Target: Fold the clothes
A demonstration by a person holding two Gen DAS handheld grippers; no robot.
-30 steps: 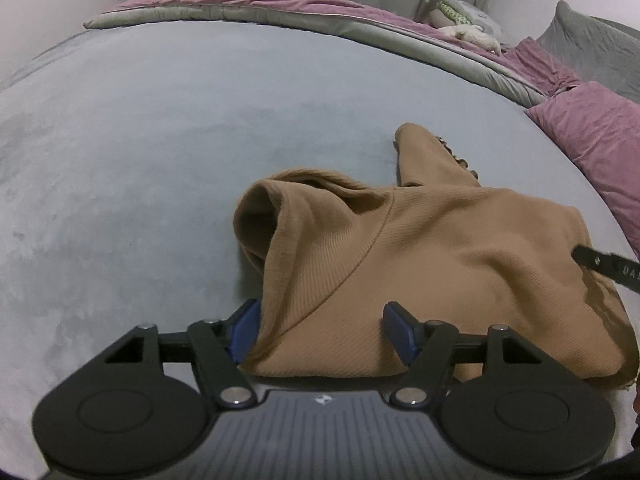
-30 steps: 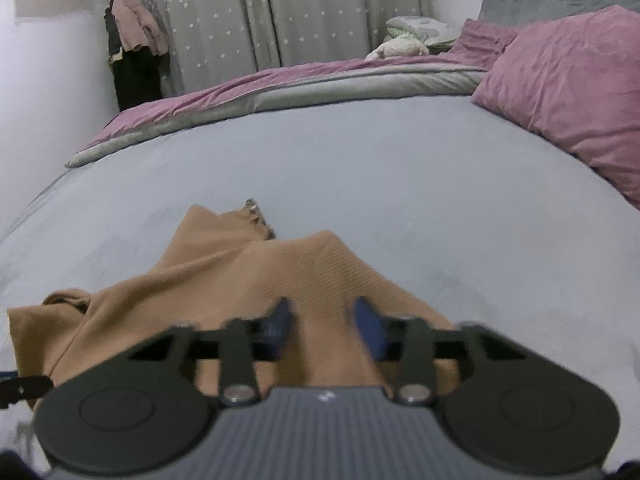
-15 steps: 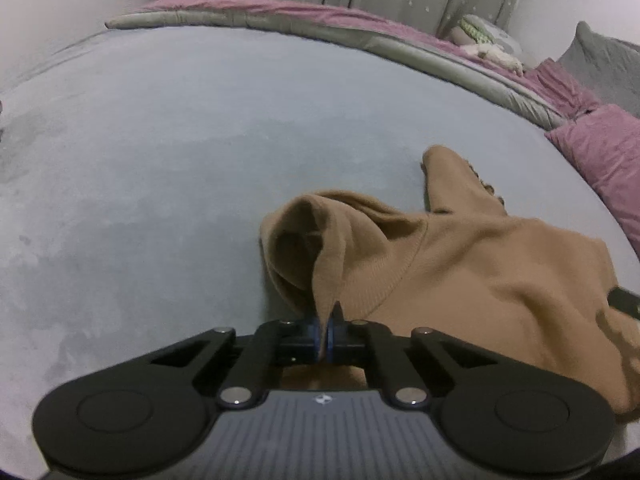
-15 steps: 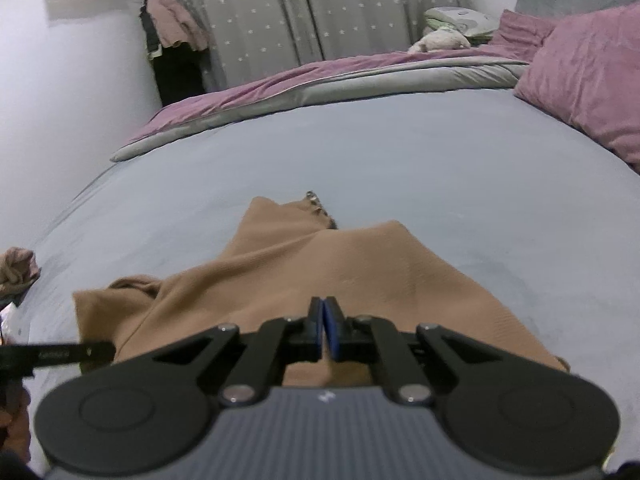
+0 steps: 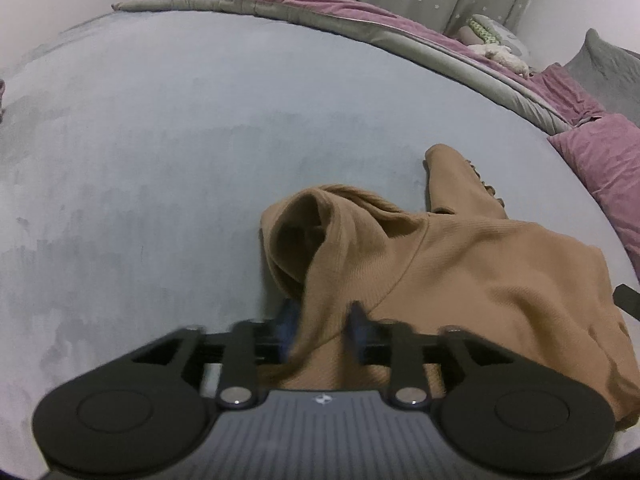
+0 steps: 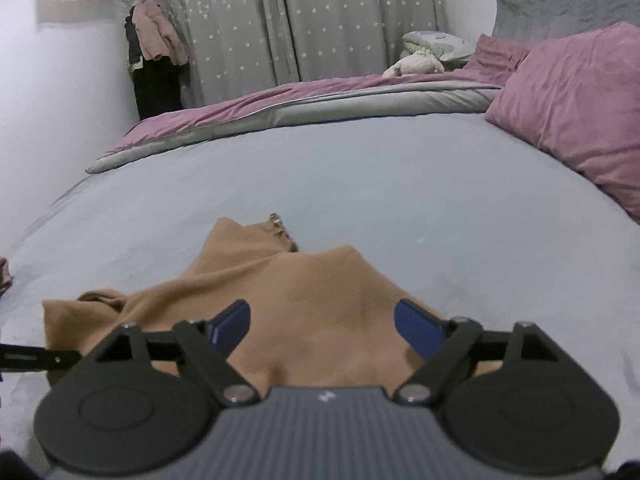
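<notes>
The tan sweater (image 5: 460,280) lies on the grey bedsheet (image 5: 180,160), toward the near edge of the bed and well short of the pink pillow (image 5: 604,160) at its right. At the sweater's left end the cloth bulges up into a loose, hollow hump — it looks like a shoulder or sleeve opening turned over on itself — and a narrow piece with a small trim sticks out from the far side toward the rolled duvet (image 5: 360,20). The left gripper (image 5: 320,328) sits low at the sweater's near edge with its fingers spread, a ridge of cloth standing between them but not squeezed, and the blur on the fingers makes the exact gap hard to judge. The right gripper (image 6: 322,328) hangs over the sweater's right half, fingers spread wide and holding nothing, the cloth lying slack under them. As for progress, the sweater is bunched into a rough, doubled-over heap, not a flat, squared bundle — edges are uneven and the hump is not pressed down. That would fit either a fold partly made or a garment laid down for arranging; the pictures do not settle which. What remains, in my judgement, is flattening and squaring it.
</notes>
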